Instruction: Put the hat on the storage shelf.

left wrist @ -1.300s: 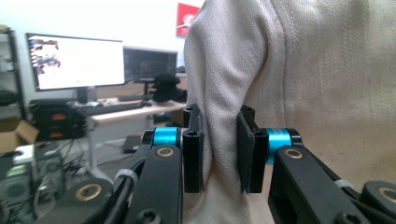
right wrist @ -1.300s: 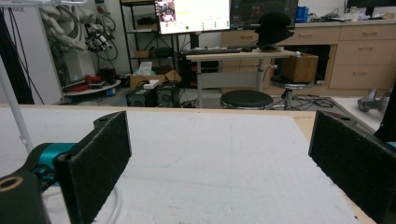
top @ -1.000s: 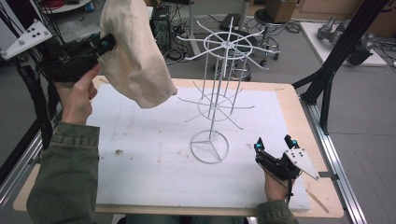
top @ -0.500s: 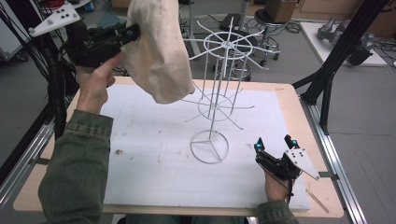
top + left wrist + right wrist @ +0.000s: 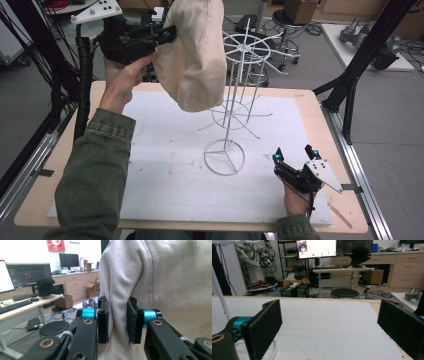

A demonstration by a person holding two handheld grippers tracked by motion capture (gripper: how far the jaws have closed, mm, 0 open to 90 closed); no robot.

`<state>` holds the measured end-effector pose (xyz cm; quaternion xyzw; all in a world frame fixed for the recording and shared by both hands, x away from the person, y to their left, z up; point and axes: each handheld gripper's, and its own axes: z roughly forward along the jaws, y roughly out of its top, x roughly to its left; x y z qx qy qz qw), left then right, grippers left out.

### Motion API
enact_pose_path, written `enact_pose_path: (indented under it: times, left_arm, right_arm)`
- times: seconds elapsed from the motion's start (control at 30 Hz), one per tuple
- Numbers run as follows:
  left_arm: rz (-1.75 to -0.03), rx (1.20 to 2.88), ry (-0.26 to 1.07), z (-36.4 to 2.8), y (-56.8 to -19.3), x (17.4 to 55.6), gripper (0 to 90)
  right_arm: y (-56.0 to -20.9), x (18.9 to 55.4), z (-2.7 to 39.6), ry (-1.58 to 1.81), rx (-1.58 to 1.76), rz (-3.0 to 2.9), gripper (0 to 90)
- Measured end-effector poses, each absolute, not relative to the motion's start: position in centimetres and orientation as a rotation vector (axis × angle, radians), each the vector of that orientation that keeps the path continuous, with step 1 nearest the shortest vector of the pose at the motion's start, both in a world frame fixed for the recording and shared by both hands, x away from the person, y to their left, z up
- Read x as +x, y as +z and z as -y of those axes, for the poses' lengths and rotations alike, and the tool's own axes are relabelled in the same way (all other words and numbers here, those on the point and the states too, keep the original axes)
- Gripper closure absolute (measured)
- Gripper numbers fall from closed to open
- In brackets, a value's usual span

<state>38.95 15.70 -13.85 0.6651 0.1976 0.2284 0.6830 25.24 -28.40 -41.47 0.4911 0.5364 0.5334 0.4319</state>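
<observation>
We hold the cream cloth bag (image 5: 192, 55) aloft at eleven o'clock of the wire rack (image 5: 235, 100) with our left tool (image 5: 117, 320) clamped on one fold, the right tool (image 5: 292, 161) agape at five o'clock on the worktop (image 5: 165, 170), and we judge the hanging fabric could snag a prong and tip the rack.

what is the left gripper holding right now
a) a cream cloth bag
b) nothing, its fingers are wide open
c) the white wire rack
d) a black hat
a: the left gripper has its fingers pinched on a fold of the cream cloth bag, which hangs in the air beside the white wire rack, while the right gripper rests open on the table.
</observation>
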Motion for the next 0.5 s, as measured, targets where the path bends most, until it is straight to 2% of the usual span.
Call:
enact_pose_path:
  times: [0.33,0.5]
  left_arm:
    - [-0.425,1.577,0.558,-14.1,-14.1,39.4,74.2]
    - [-0.41,1.616,0.541,-13.7,-14.8,39.5,73.9]
  right_arm:
    - [-41.5,25.3,28.3,1.331,1.217,-1.342,4.9]
    - [-41.5,25.2,28.4,1.334,1.223,-1.337,4.9]
